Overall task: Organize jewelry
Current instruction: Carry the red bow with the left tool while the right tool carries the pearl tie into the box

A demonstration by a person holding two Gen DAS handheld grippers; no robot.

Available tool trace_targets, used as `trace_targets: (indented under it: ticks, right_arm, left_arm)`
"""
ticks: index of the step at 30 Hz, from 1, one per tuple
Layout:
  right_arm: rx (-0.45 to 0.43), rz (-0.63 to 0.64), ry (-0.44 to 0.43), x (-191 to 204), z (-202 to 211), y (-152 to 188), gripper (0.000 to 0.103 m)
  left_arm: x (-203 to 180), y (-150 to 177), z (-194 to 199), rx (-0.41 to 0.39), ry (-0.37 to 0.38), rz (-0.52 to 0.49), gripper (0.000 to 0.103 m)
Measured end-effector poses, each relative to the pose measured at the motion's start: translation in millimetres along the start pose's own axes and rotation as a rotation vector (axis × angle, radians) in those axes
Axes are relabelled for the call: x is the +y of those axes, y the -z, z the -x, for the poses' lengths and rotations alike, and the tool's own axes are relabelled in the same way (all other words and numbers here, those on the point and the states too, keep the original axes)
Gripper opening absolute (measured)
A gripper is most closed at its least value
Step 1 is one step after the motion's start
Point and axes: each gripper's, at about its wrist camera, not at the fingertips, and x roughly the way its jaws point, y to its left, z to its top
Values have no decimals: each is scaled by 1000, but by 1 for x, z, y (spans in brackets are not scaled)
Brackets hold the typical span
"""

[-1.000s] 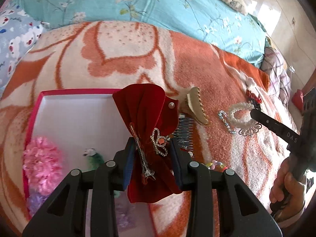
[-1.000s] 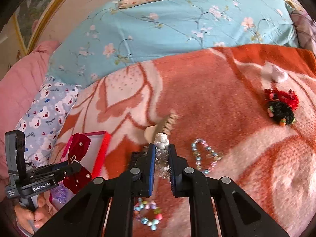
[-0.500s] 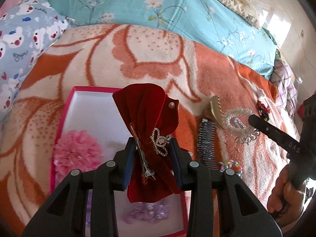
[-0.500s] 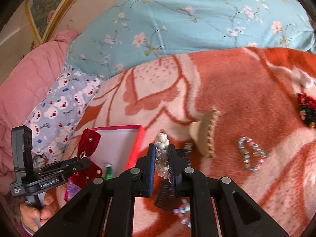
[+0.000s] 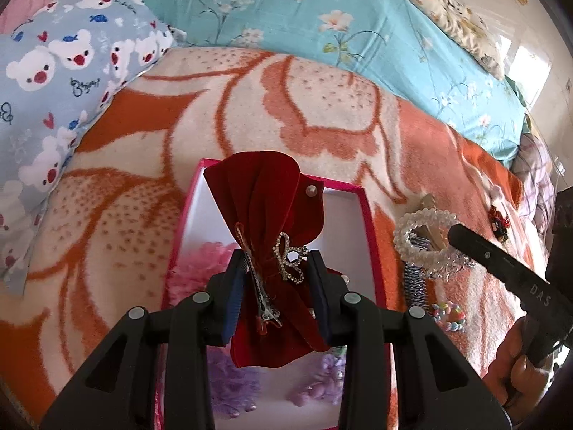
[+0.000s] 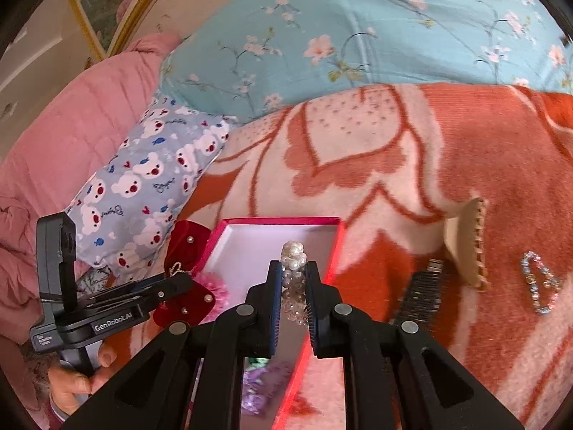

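My left gripper (image 5: 277,286) is shut on a red velvet bow hair clip (image 5: 266,208) with a rhinestone crown charm, held over the pink-rimmed white box (image 5: 367,222). The bow also shows in the right wrist view (image 6: 186,240) at the box's left edge. My right gripper (image 6: 292,286) is shut on a pearl bracelet (image 6: 293,254) and hovers over the box (image 6: 279,220); the bracelet shows in the left wrist view (image 5: 422,247) just right of the box. Inside the box lie a pink flower (image 5: 195,276) and purple flowers (image 5: 229,380).
On the orange flowered blanket (image 6: 465,150) right of the box lie a beige claw clip (image 6: 465,243), a dark comb (image 6: 422,294), a crystal bracelet (image 6: 539,283), a pastel bead bracelet (image 5: 447,317) and a red-black hair tie (image 5: 499,220). Pillows (image 5: 61,71) lie behind.
Both grippers moved left with their loads. The right gripper carried the pearl bracelet from above the blanket to over the box. The bow now hangs over the box's middle.
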Motion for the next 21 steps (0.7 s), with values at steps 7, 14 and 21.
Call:
trace_targets:
  ticks: [7,14,21]
  right_arm:
    - [41,5,-55,22,-30,1,12]
    - [98,-20,-84,27,-71,3,12]
    - [164,-32,-38,14,-106,13,12]
  left_arm:
    - [19,-13,-6,3,-36,3,32]
    - [29,-23,-38,51,-71,-4,32]
    - [32,-17,-70,107,-95,-4,32]
